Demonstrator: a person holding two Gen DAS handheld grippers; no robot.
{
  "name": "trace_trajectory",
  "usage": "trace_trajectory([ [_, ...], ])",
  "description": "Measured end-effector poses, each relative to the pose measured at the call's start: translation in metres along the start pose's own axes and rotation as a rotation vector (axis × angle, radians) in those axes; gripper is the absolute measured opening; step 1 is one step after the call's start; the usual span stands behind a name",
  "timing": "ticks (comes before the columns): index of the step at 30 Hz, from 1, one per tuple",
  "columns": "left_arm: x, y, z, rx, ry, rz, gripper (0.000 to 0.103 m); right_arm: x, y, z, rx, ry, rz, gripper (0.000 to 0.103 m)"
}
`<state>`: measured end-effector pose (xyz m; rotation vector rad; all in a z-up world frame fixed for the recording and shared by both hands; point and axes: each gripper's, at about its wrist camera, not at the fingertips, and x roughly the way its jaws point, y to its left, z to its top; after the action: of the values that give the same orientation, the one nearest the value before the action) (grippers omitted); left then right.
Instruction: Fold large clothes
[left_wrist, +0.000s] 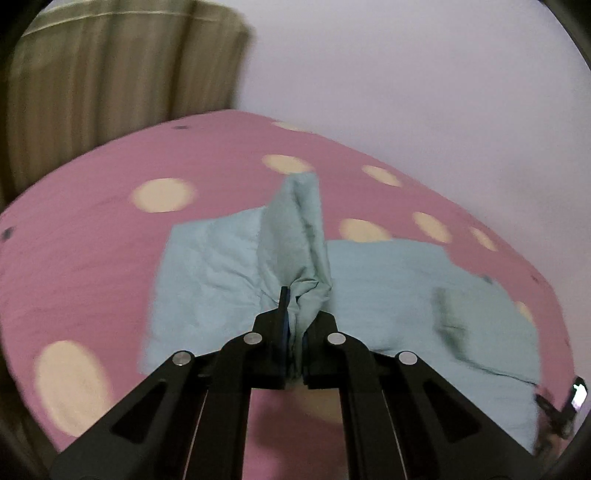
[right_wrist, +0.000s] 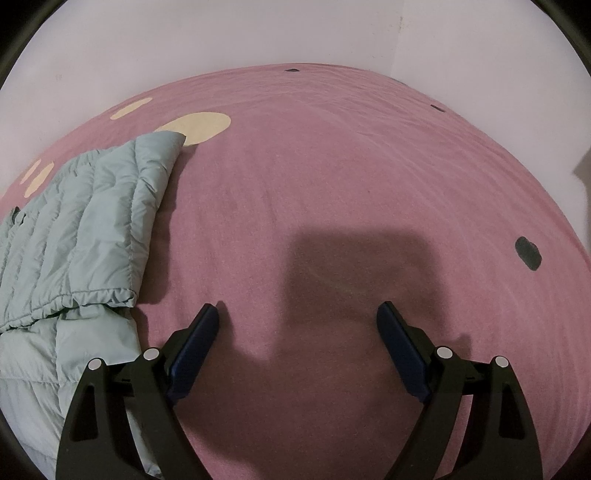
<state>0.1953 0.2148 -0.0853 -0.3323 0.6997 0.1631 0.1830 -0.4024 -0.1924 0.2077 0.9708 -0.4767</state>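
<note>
We see the left gripper (left_wrist: 293, 332) clamped on a bunched fold of the pale blue puffer jacket (left_wrist: 229, 266), pulling it up in a ridge; the rest lies flat on the pink dotted bed sheet (left_wrist: 92, 229), mid-bed. The right gripper (right_wrist: 297, 325) hangs wide apart over bare sheet, holding nothing, with the jacket just beside its left finger, toward the bed's left edge.

A bed covered in a pink sheet (right_wrist: 332, 184) with cream ovals and small dark spots fills the room's corner, pale bare walls (right_wrist: 258, 37) behind it, and a beige ribbed curtain (left_wrist: 110, 74) hangs at its far left edge.
</note>
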Motion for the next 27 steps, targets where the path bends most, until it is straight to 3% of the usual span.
trace_trajectory([
  [9, 0.047, -0.195, -0.017, 0.207, 0.099, -0.195, 0.005, -0.001, -0.001, -0.001, 0.012, -0.001, 0.014, 0.087],
  [13, 0.065, -0.261, -0.033, 0.266, 0.145, -0.225, 0.005, -0.001, 0.000, -0.002, 0.015, -0.001, 0.016, 0.087],
  [19, 0.080, -0.334, -0.065, 0.343, 0.198, -0.280, 0.005, -0.001, 0.000, -0.002, 0.015, -0.001, 0.016, 0.087],
  [27, 0.124, -0.394, -0.114, 0.452, 0.278, -0.260, 0.005, -0.001, 0.000, -0.002, 0.017, -0.001, 0.018, 0.087],
])
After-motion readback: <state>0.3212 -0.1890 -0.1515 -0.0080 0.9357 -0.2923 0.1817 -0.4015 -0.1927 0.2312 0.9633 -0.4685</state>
